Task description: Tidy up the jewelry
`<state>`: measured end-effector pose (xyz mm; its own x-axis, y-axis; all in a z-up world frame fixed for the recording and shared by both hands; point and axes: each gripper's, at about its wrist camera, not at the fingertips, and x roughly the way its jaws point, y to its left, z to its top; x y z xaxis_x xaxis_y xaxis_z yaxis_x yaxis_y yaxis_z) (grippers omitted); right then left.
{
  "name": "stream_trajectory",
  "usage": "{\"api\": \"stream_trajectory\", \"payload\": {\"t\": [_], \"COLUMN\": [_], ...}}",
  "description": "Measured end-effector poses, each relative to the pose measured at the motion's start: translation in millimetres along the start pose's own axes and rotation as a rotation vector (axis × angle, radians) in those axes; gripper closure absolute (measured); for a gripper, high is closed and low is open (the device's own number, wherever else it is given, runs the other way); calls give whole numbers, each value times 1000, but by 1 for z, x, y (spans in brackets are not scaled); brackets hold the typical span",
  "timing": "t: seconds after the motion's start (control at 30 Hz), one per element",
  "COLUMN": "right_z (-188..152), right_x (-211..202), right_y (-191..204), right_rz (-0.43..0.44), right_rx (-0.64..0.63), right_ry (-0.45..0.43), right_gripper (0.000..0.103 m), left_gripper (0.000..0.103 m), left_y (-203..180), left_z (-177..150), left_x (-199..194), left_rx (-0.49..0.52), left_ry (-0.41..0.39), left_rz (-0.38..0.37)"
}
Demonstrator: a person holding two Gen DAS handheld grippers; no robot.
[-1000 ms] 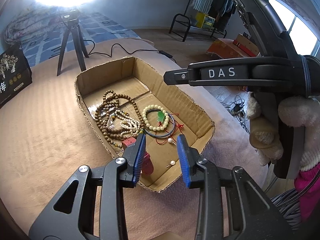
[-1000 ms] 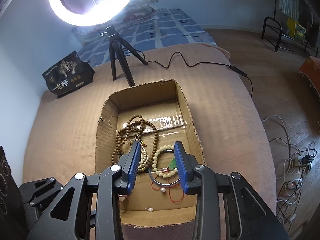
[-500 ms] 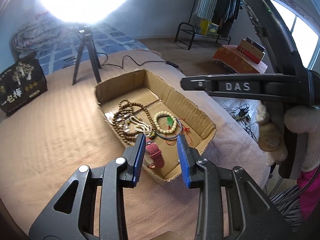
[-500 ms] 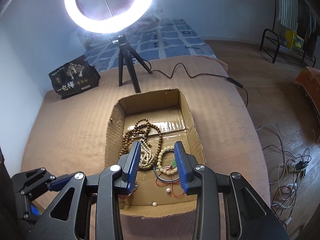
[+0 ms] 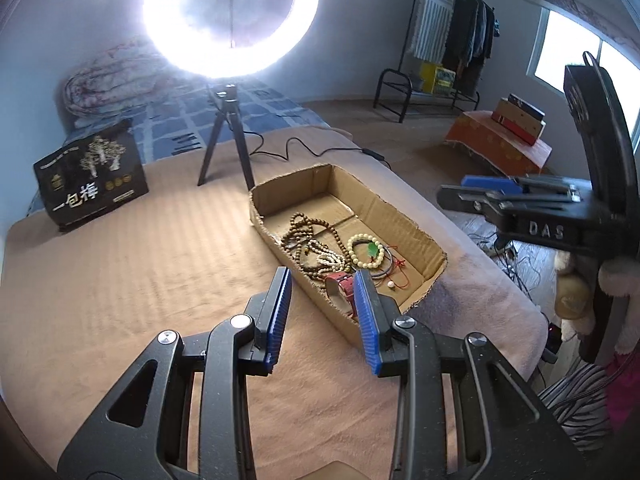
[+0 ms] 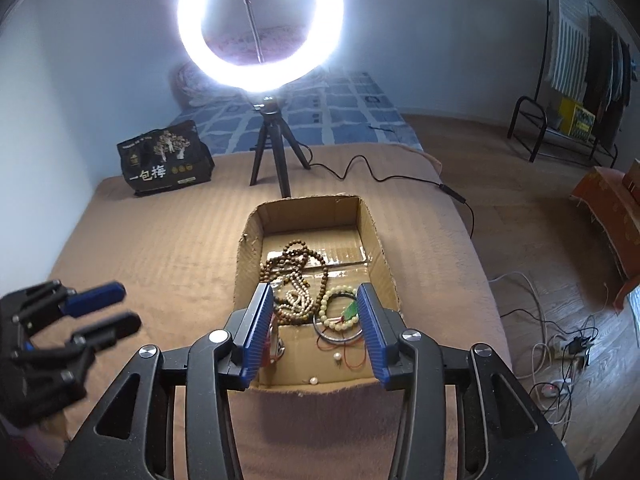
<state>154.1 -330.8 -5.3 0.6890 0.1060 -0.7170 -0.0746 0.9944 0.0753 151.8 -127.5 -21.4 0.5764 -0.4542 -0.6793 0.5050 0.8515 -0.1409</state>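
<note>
Both empty, jaws apart: left gripper (image 5: 323,312) hovering over the tan blanket (image 5: 120,280) at the near-left of the cardboard box (image 6: 384,256); right gripper (image 6: 316,332) above its near end — nearer the jewelry. Tangled brown wooden beads (image 6: 296,256), a cream bead bracelet (image 6: 340,312) with green charm, loose pearls (image 6: 314,381). Box's long axis running near to far.

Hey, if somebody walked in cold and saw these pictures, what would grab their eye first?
First the glaring ring light on its tripod at the far end of the tan blanket. Then the cardboard box mid-blanket, with tangled brown bead strands and a pale bracelet inside. Both grippers hang open and empty over its near end.
</note>
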Motion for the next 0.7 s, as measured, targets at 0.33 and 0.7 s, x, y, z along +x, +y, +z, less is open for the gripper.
{"api": "stream_trajectory", "payload": {"t": [0.33, 0.7], "right_z": [-14, -20], "right_x": [-27, -40], "right_y": [11, 16], "right_rz": [-26, -64], "right_rx": [-2, 10], "right_ry": [-86, -171], "right_gripper": [32, 22], "left_gripper": [52, 20], "left_y": [8, 2], "left_z": [-9, -16], "left_x": [-36, -54], "left_rx": [-3, 13], "left_ry": [-54, -82], "left_rz": [50, 126]}}
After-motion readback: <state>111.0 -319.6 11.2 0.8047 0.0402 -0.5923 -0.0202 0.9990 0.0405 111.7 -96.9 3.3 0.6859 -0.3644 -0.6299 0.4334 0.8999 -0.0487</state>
